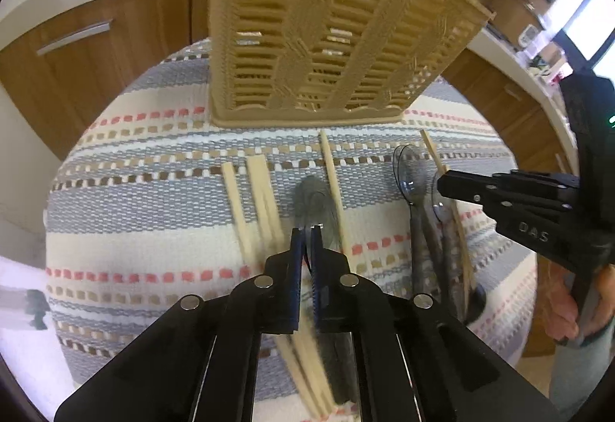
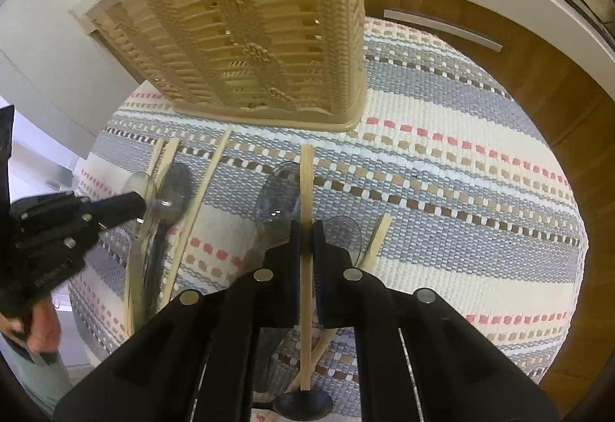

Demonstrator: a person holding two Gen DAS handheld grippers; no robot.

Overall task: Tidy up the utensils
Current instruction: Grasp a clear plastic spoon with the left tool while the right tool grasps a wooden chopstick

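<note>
The right gripper (image 2: 306,229) is clamped on a wooden chopstick (image 2: 306,187) whose tip points at the beige woven basket (image 2: 246,33). The left gripper (image 1: 306,229) is nearly closed, seemingly on a clear plastic spoon (image 1: 313,206) in front of that basket, though blur hides the contact. "DAS" is embossed on the right gripper's body; more chopsticks (image 1: 253,206) and spoons (image 1: 413,183) lie on the striped mat (image 1: 153,222) before the basket.
</note>
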